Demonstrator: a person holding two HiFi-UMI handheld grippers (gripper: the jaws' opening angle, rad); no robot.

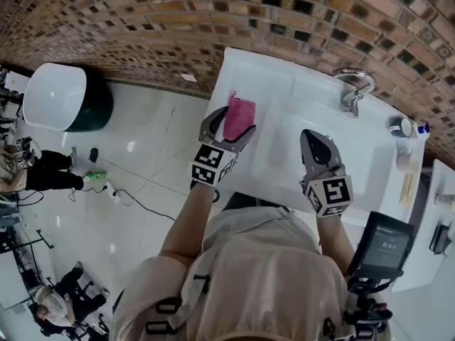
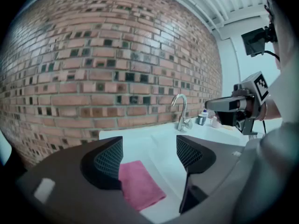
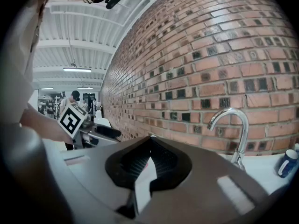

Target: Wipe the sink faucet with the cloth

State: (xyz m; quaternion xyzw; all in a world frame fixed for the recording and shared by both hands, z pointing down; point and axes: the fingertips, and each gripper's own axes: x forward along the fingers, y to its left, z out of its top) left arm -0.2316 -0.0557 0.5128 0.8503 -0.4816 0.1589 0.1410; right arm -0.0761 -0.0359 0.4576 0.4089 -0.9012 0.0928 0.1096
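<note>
Between the wide-spread jaws of the left tongs [image 1: 231, 123] [image 2: 149, 155] lay the pink cloth [image 1: 239, 114] [image 2: 140, 185], flat on the white sink [image 1: 313, 98] [image 2: 154, 139], on the ledge at the basin's left side. One edge of the cloth ran under the tongs' own left jaw, the other jaw stood well clear of it, and neither pad pressed on it. To the right of these tongs, the right tongs [image 1: 311, 135] [image 3: 150, 138] hung over the basin with their jaws pressed together at the tips and nothing between them. Ahead of the right tongs and a little to their right rose the curved metal faucet [image 1: 353, 87] [image 2: 181, 111] [image 3: 233, 129], apart from both tongs and from the cloth. Just right of the faucet stood a small blue-capped bottle [image 1: 422, 128] [image 3: 286, 162]. Beyond both pairs of tongs ran a brick wall [image 1: 142, 20] [image 2: 93, 69] [image 3: 210, 55]
</note>
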